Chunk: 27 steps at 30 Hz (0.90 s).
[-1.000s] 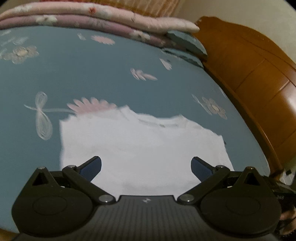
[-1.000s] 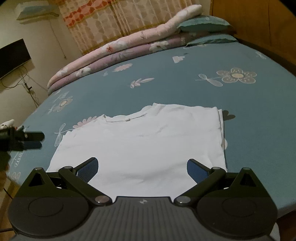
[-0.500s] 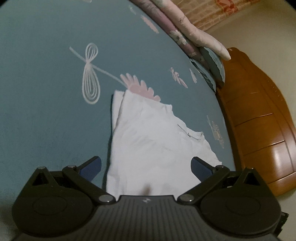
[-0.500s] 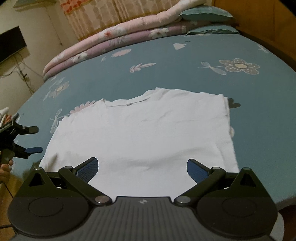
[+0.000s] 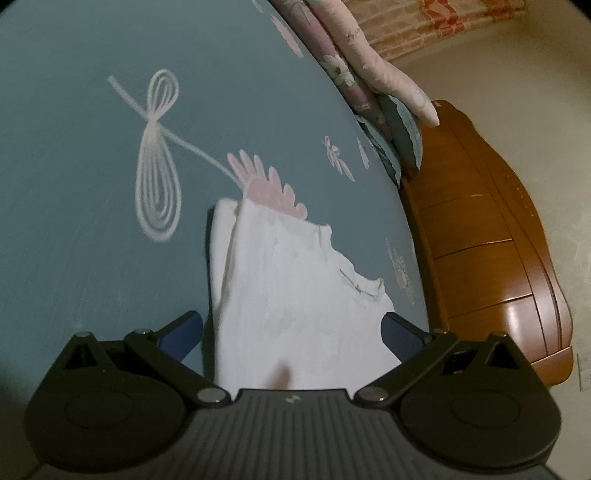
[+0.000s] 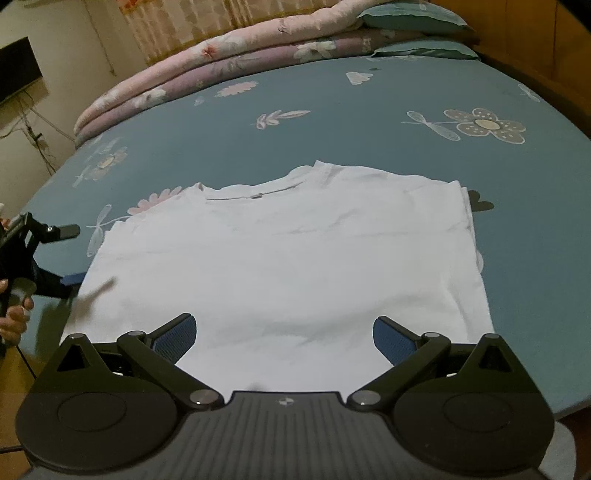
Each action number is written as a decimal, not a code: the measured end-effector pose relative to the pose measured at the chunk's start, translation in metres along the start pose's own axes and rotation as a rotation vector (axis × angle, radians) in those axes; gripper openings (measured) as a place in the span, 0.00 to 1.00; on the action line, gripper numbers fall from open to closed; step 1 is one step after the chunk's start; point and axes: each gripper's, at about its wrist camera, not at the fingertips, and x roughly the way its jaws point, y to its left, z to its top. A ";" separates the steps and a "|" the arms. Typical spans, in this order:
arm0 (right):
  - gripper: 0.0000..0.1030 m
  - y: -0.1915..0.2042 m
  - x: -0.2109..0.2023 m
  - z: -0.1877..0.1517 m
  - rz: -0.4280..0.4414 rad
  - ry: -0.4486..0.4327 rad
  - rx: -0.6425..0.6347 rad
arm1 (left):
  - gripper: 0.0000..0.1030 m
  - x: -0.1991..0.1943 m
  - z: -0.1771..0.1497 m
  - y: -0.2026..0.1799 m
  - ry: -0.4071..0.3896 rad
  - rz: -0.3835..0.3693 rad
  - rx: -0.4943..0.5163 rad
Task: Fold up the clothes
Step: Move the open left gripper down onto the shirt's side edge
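A white T-shirt [image 6: 288, 258] lies flat on the blue floral bedsheet [image 6: 369, 122], collar toward the far side and sleeves folded in. My right gripper [image 6: 284, 338] hovers open over the shirt's near hem, nothing between its blue pads. The left gripper [image 5: 291, 332] is open too, turned sideways at the shirt's [image 5: 291, 295] left side edge. In the right wrist view the left gripper [image 6: 70, 254] shows at the shirt's left edge, held by a hand [image 6: 14, 317].
Rolled pink and purple quilts [image 6: 229, 59] and teal pillows [image 6: 410, 18] line the far side of the bed. A wooden headboard [image 5: 491, 236] stands at the right. A wall-mounted TV [image 6: 16, 72] hangs at the far left.
The left gripper has swung round from facing the shirt's hem to looking along its left side edge. The right gripper has moved slightly closer to the hem. Both stay open.
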 end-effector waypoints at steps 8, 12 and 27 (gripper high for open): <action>1.00 -0.002 0.010 0.007 -0.033 0.018 0.009 | 0.99 0.027 0.035 -0.005 0.039 -0.008 0.050; 1.00 -0.002 0.014 0.008 -0.045 0.030 0.010 | 0.99 0.035 0.048 -0.005 0.048 -0.018 0.059; 1.00 0.000 0.019 0.005 -0.037 0.049 0.002 | 0.99 0.008 -0.005 -0.007 0.111 -0.096 0.192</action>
